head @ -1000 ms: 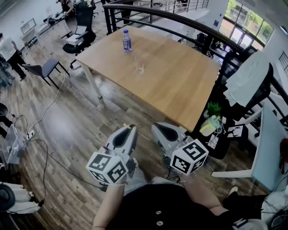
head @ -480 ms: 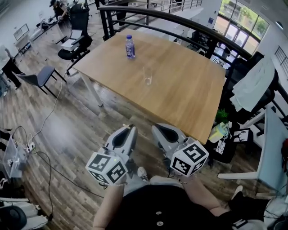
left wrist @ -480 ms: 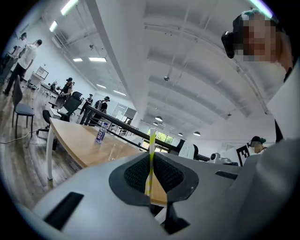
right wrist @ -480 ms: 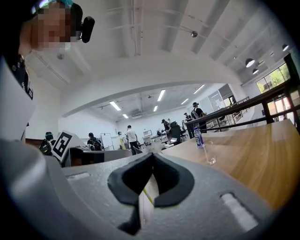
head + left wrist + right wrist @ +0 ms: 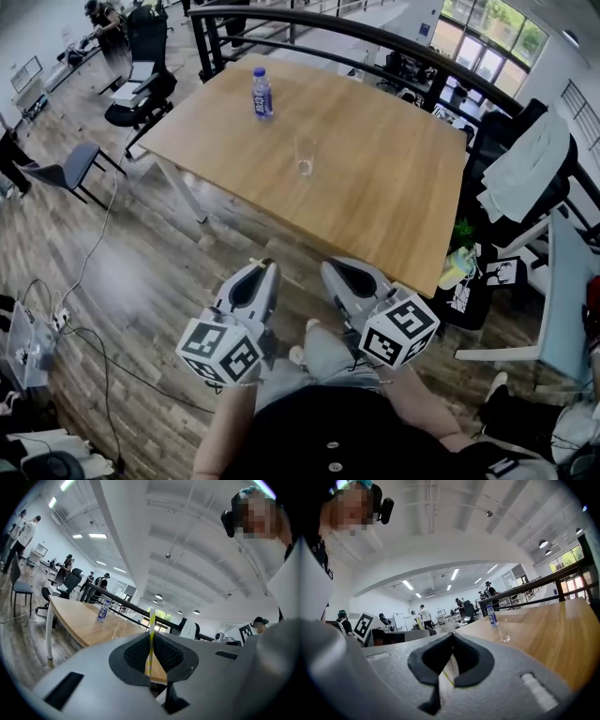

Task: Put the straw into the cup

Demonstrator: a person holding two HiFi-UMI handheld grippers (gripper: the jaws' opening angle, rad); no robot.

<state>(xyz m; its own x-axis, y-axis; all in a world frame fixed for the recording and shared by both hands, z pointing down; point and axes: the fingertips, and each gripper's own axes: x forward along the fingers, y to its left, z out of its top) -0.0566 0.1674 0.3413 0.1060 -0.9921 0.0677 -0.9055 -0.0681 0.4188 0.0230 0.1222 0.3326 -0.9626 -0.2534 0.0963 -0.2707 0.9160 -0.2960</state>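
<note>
Head view: left gripper [image 5: 263,269] clamps a striped straw [image 5: 151,637]; right gripper's [image 5: 330,268] jaws meet. The cup [image 5: 304,157] sits well beyond the table's [image 5: 394,192] near edge; best approach upright, above its rim.

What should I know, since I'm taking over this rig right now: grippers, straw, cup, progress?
Left gripper: shut on the yellow-and-white striped straw.
Right gripper: shut, nothing clearly held.
Clear glass cup: upright, looks empty, on the wooden table, well ahead of both grippers.
Done: straw gripped.
To do: reach the cup, lower the straw in, release.
</note>
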